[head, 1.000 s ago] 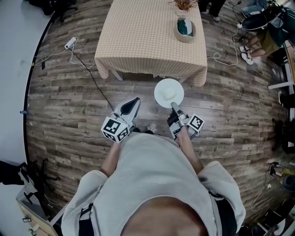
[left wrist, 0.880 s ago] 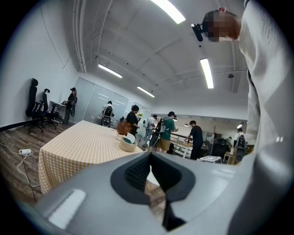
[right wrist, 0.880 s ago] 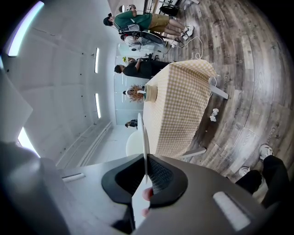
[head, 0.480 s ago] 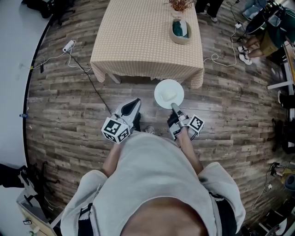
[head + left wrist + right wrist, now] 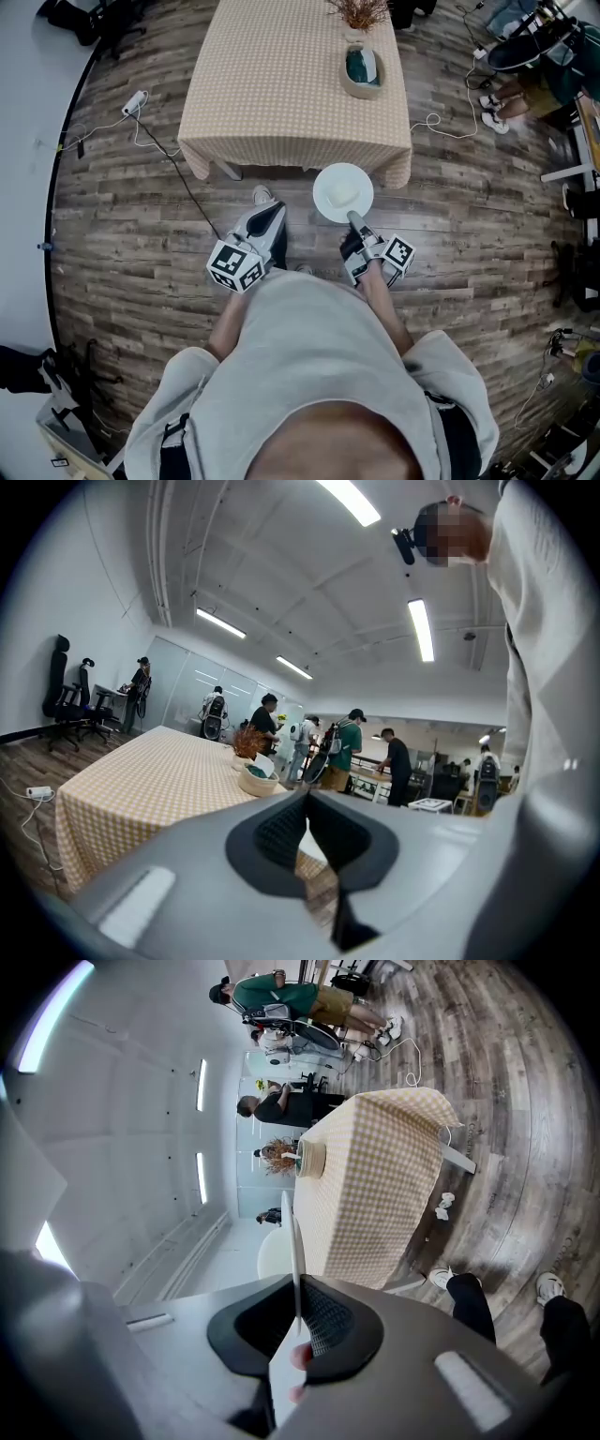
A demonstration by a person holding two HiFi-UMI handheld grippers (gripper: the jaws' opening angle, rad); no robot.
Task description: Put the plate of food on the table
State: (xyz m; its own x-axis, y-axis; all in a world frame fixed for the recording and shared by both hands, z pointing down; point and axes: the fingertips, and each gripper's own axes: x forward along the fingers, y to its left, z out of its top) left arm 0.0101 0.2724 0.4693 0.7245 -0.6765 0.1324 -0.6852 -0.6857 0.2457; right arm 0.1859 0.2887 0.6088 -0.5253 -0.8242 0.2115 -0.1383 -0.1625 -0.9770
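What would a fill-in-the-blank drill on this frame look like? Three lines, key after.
1. The right gripper is shut on the rim of the plate, whose colour is ____.
2. The left gripper has its jaws together and holds ____.
3. The table, which the plate has not yet reached, is covered by a checked ____.

Missing words: white; nothing; tablecloth.
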